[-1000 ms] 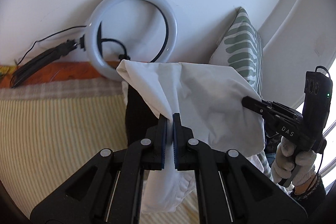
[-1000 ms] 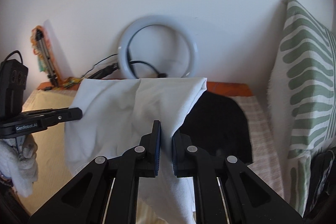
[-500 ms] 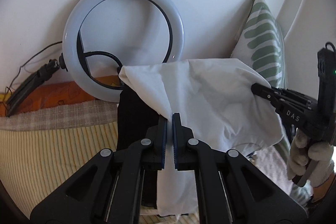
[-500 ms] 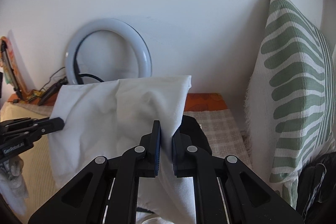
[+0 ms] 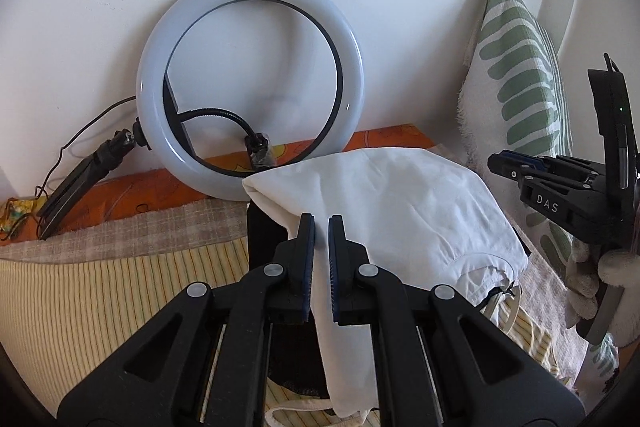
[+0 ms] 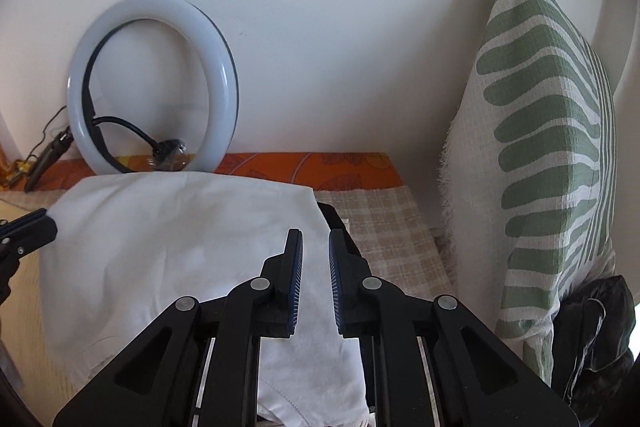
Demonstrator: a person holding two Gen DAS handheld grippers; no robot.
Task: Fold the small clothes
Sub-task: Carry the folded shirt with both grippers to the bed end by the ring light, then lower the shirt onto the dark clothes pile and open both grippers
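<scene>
Left gripper fingers narrowly parted around the white garment, barely gripping; right gripper fingers open, holding nothing; the fold could slump crooked over the black garment.

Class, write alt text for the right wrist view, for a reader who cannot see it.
The right gripper, fingers parted, hovers over a white garment lying on dark clothing on a bed. Behind stand a ring light against the wall and a green-patterned pillow at right.
</scene>
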